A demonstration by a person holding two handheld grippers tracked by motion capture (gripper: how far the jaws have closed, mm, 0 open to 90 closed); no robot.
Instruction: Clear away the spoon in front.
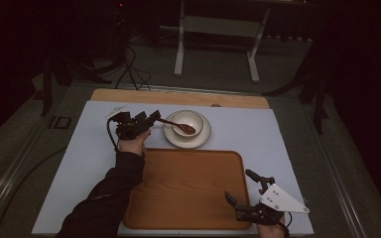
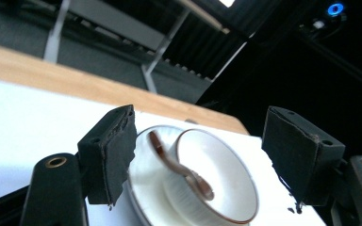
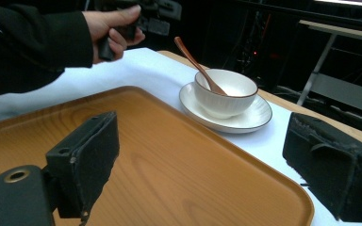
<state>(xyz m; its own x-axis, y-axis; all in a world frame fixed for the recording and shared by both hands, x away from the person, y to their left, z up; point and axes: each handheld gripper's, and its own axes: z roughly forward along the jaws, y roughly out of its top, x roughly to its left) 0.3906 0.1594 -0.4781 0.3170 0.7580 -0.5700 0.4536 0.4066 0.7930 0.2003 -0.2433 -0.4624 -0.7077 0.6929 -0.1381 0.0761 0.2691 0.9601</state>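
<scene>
So the spoon (image 1: 177, 125) is the thing to watch: its scoop end sits down in the white bowl (image 1: 187, 123), and the handle leans out over the bowl's rim, slanting up toward the left gripper (image 1: 149, 119). The bowl stands on a white saucer (image 1: 203, 139), and both sit on the pale table cover (image 1: 258, 134) just past the far edge of the wooden tray (image 1: 188, 188).

From the left gripper view, the spoon (image 2: 176, 165) lies straight ahead and a bit below, between the lines of the two jaws, long axis running roughly away from the tool and dipping into the bowl (image 2: 212, 188). The jaws are spread wide with nothing between them. In the high view the handle tip looks very near the jaw tips, but I can't tell if anything touches.

The right gripper (image 1: 245, 191) is well apart from all this, hanging over the near right corner of the tray, also spread wide and empty. From its view the spoon (image 3: 195, 63) is far ahead, past the tray (image 3: 169, 160), with the other hand (image 3: 115, 28) beside it.

My guess: the left one is way nearer, so a grab on the handle would be its job, closing across the handle's width.
</scene>
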